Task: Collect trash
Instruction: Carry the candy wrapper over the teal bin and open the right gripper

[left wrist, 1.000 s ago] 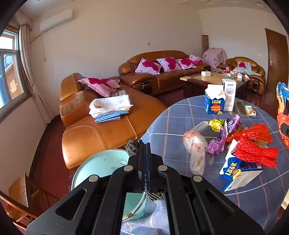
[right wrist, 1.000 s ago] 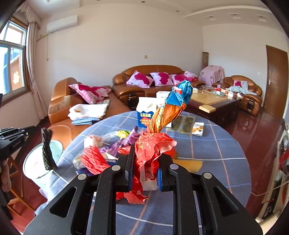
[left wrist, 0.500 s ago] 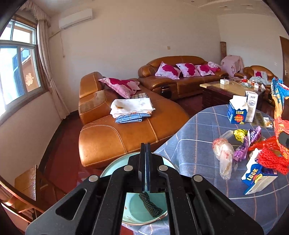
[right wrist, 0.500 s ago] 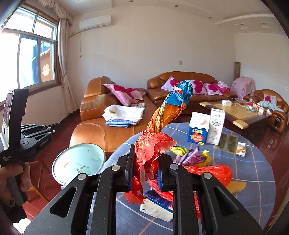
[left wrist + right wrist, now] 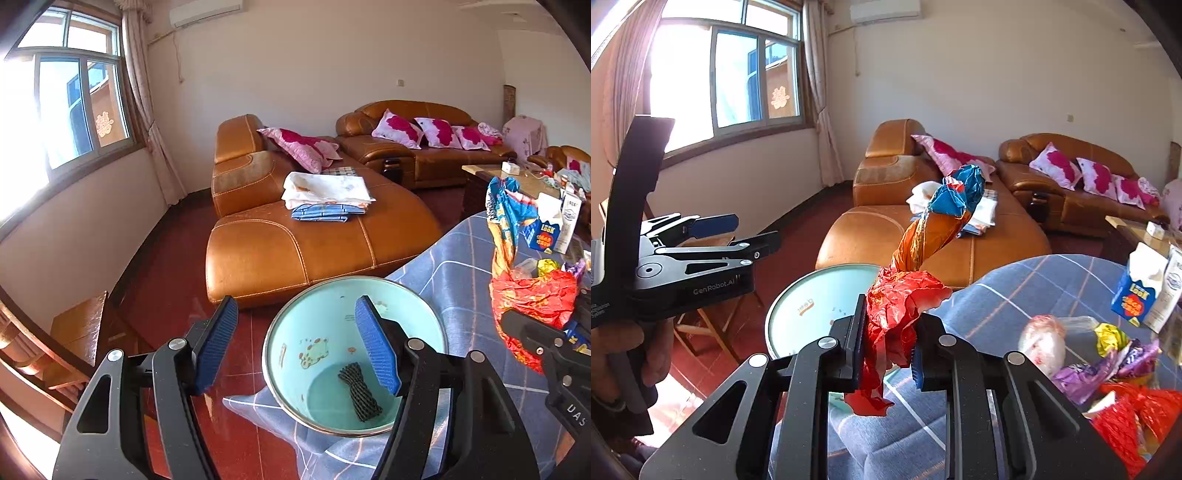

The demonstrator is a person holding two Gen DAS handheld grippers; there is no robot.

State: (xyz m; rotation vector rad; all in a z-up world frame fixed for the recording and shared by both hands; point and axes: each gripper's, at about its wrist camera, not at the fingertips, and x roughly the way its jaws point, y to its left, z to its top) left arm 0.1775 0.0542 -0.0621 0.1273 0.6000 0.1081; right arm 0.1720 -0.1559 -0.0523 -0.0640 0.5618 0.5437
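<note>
**Over the basin: let one go, bring the next**

Nearest the left camera, the left gripper (image 5: 295, 343) has its blue fingers (image 5: 216, 347) spreading apart with nothing between them; the black mesh scrap (image 5: 360, 391) lies on the floor of the pale blue enamel basin (image 5: 295, 325) directly below. That drop looks done, so I would draw this hand clear sideways to free the rim.

Close by, the right gripper (image 5: 886, 347) is nipped tight on a crumpled red, orange and blue foil wrapper (image 5: 916, 266), which stands up tall above the fingers. It hangs short of the basin (image 5: 798, 295), over the edge of the bench (image 5: 1015, 295). Carry it fully past the rim before releasing, and tip it down, since the long top could catch or flop outside.

Farther along the checked cloth wait more wrappers (image 5: 1108, 354) and a blue carton (image 5: 1137, 291).
</note>
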